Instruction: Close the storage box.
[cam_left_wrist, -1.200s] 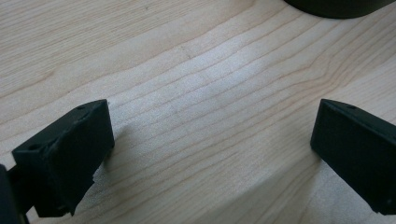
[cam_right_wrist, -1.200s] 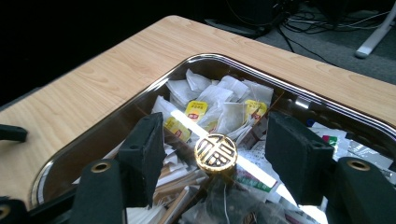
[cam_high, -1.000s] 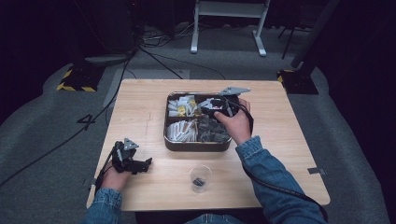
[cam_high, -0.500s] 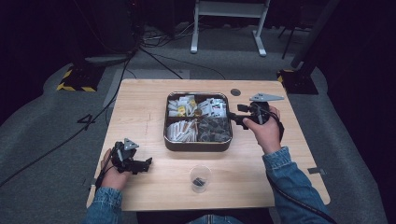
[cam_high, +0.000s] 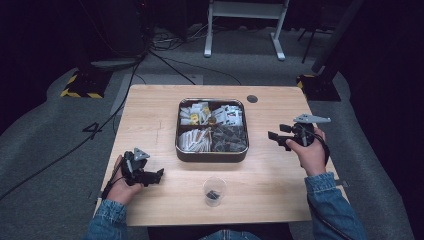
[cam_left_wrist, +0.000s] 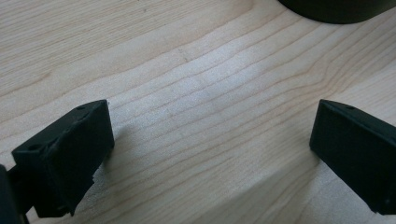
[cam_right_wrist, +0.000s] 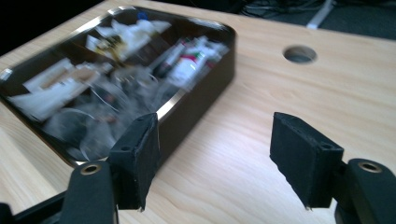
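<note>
At the left, the left gripper (cam_high: 156, 176) rests low over the wooden table (cam_high: 150, 115) in the person's left hand (cam_high: 121, 181). Its jaws stand wide apart over bare wood, with nothing between them, and they point towards the middle of the table. To its right, near the front edge, a clear plastic cup (cam_high: 214, 190) stands upright with a small dark item at its bottom.

Behind the cup, the metal tray (cam_high: 212, 156) sits at the table's centre, split into four compartments. White and yellow sachets (cam_high: 196, 114) fill the far pair and the near left one. Dark packets (cam_high: 231, 138) fill the near right one, which looks like the source of what lies in the cup.

Right of the tray, and well apart from it, the right gripper (cam_high: 273, 136) hangs above the table, pointing back at the tray. Its jaws have just been opening and nothing is between them; the right gripper view shows only tabletop in the gap.

The step in hand appears to be fetching the next packet. To do it well, the right gripper should come in over the near right compartment with its jaws spread. It should drop onto a single packet lying on top, rather than dig into the heap, and pinch that packet at an edge so that none of its neighbours lift with it. It should clear the tray's rim before swinging to the cup. The left gripper could steady the cup, which looks light enough to tip.
</note>
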